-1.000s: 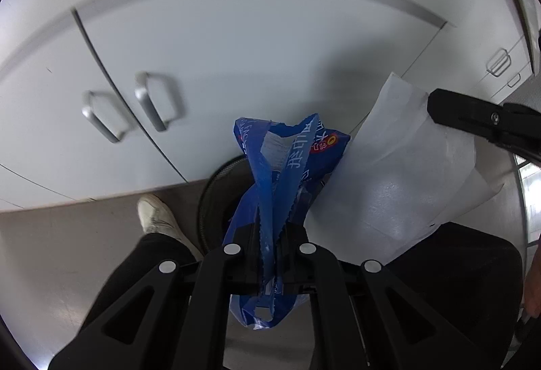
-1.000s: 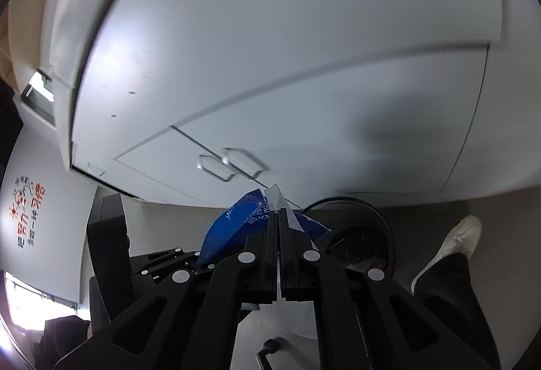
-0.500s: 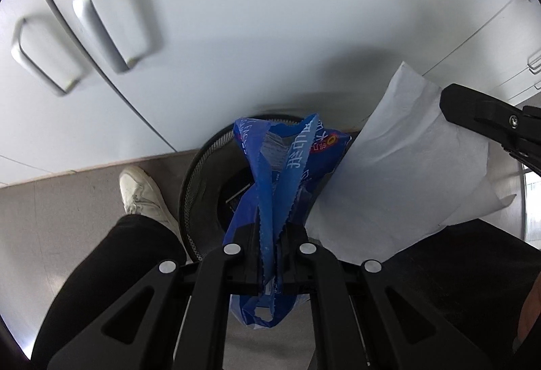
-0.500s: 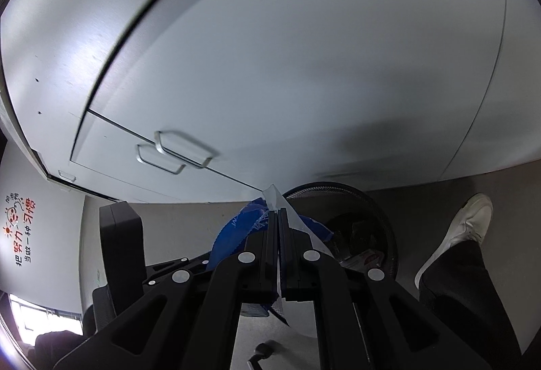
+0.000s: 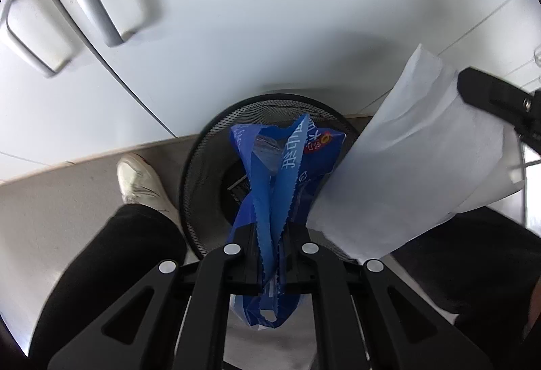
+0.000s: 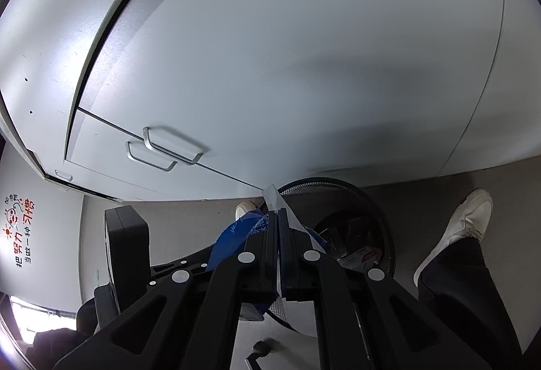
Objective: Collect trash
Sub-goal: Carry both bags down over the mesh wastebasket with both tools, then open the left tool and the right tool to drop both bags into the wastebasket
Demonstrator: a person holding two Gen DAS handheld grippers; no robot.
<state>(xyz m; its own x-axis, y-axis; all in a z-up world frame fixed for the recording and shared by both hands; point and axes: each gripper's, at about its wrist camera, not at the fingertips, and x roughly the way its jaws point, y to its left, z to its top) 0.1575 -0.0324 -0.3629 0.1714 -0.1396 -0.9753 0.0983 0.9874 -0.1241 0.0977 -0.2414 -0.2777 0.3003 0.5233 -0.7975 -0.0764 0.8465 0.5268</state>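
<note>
Left gripper (image 5: 272, 251): pinching blue wrapper (image 5: 287, 163), directly above bin (image 5: 192, 180).
Right gripper (image 6: 280, 234): pinching white paper (image 5: 416, 174), over the bin's rim.

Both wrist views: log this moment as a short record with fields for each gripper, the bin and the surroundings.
left gripper: shut on the blue wrapper, held above the bin
right gripper: shut on the white paper sheet
bin: black mesh, round, on the floor by the white cabinet; some trash already inside
person: dark trousers, white shoe beside the bin
</note>
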